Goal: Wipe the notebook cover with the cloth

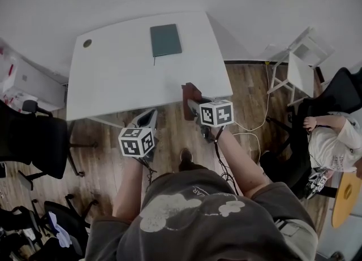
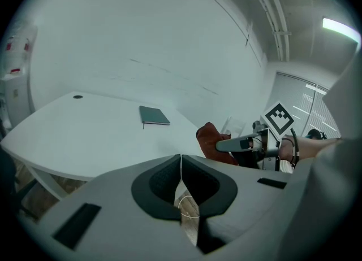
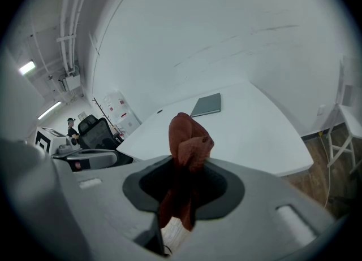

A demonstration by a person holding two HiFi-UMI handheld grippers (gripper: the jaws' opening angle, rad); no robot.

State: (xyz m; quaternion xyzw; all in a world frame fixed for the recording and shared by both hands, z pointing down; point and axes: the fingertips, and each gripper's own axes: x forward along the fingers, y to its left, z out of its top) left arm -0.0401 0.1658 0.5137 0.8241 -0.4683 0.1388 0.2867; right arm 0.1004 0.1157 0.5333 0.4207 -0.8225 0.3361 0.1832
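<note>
A dark green notebook point(image 1: 166, 40) lies closed near the far edge of the white table point(image 1: 119, 79); it also shows as the notebook point(image 2: 154, 116) in the left gripper view and the notebook point(image 3: 207, 105) in the right one. My right gripper point(image 1: 190, 103) is shut on a rust-red cloth point(image 1: 191, 92), which stands up between its jaws as the cloth point(image 3: 189, 144) and shows as the cloth point(image 2: 214, 141). My left gripper point(image 1: 148, 120) is shut and empty, held at the table's near edge.
A white folding stand point(image 1: 300, 62) is at the right of the table. A seated person point(image 1: 334, 141) is at far right. Black office chairs point(image 1: 34, 141) stand at left. A cable point(image 1: 257, 124) trails over the wooden floor.
</note>
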